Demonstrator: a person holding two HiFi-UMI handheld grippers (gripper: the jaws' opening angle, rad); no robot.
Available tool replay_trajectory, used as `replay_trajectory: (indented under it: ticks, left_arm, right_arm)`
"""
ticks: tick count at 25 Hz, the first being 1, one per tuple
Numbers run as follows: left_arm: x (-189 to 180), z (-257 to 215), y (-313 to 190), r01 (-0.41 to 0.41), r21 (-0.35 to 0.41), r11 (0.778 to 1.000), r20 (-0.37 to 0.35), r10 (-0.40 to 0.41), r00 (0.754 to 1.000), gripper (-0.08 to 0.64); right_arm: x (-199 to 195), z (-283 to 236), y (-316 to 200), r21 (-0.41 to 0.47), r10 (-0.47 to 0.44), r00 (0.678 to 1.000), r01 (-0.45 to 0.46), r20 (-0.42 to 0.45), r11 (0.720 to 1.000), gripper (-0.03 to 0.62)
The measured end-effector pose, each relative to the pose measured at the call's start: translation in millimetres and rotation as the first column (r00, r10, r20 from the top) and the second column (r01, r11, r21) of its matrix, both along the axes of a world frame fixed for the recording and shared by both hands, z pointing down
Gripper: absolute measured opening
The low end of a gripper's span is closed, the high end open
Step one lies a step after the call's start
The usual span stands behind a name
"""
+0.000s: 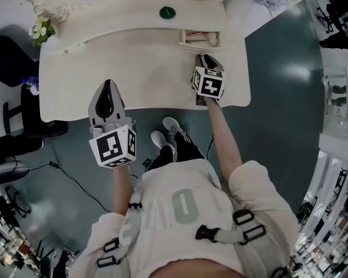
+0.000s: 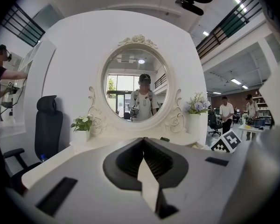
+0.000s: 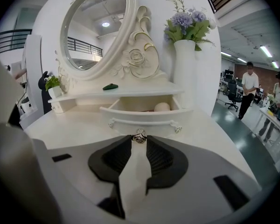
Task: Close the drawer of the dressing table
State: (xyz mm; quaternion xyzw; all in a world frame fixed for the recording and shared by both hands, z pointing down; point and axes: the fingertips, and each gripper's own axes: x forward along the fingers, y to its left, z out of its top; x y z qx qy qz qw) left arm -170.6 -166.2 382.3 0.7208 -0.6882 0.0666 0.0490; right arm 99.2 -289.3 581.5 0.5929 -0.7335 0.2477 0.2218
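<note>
The drawer [image 3: 144,118] stands pulled out from the low shelf at the right rear of the dressing table [image 1: 133,68]. Inside, one rounded cream object [image 3: 162,107] is visible; the drawer front hides the rest. A white vase [image 3: 184,73] beside it holds purple flowers. The right gripper [image 3: 139,139] has its jaws narrowed onto the drawer's metal knob [image 3: 139,135], with the tips appearing to touch it. The left gripper [image 2: 143,141] is closed and empty, over the table's front edge.

One dressing table [image 1: 133,80], one drawer [image 3: 144,118], one silver knob [image 3: 139,136], two vases [image 3: 184,73] [image 2: 80,135], two grippers [image 1: 107,87] [image 1: 204,58].
</note>
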Motion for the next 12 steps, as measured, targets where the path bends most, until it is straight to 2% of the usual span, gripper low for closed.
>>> replay_trajectory:
  ticks: [12]
  left_arm:
    - [-1.3,3.8,-1.9,0.013,-0.006,1.0,-0.01,-0.013,1.0,0.019]
  right_arm:
    - [2.8,-0.8,-1.0,0.008,0.006,0.999,-0.006,-0.035,1.0,0.101]
